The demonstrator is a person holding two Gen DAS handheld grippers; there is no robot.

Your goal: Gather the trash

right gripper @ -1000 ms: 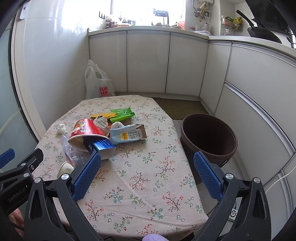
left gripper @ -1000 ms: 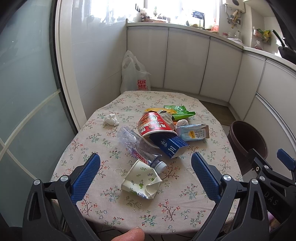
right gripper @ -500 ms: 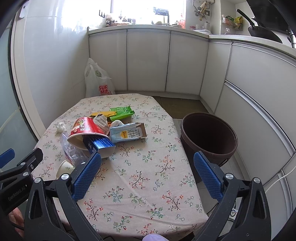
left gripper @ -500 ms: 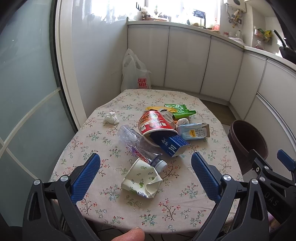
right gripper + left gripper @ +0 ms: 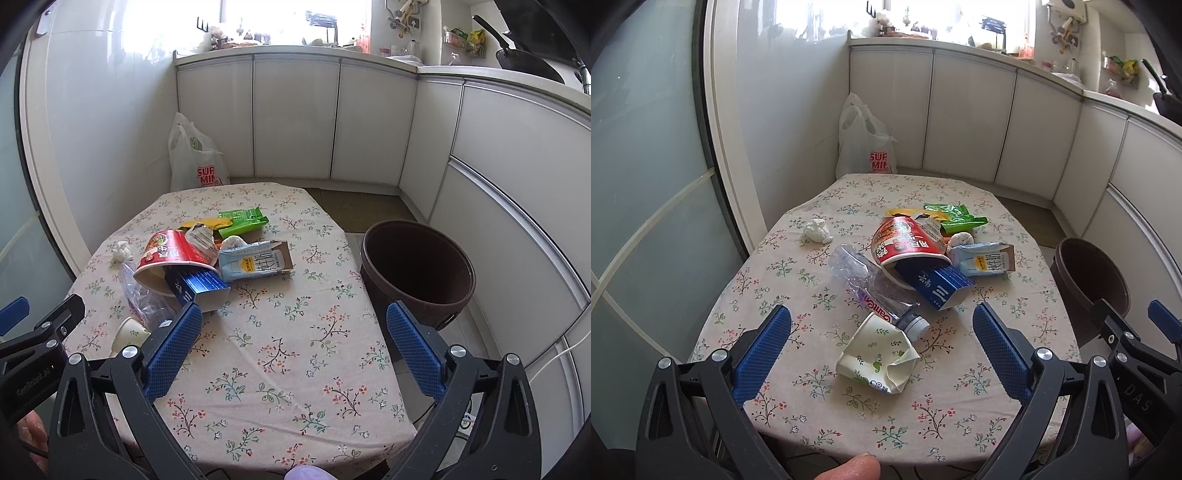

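Trash lies heaped on the floral table (image 5: 798, 280): a crushed paper cup (image 5: 877, 360), a clear plastic bottle (image 5: 871, 291), a red noodle cup (image 5: 905, 243) with a blue carton (image 5: 942, 288) in it, a light blue milk carton (image 5: 984, 258), green wrappers (image 5: 956, 216) and a white tissue ball (image 5: 816, 230). My left gripper (image 5: 881, 345) hangs open above the near edge, the paper cup between its fingers' lines. My right gripper (image 5: 293, 343) is open over bare tablecloth (image 5: 295, 332). A brown bin (image 5: 417, 273) stands on the floor to the table's right.
A white shopping bag (image 5: 195, 162) sits on the floor behind the table. White cabinets (image 5: 295, 118) wrap the back and right. A glass door (image 5: 646, 166) runs along the left. A fingertip (image 5: 849, 469) shows at the bottom edge.
Both grippers have drifted very slightly; the trash has not moved and both stay open.
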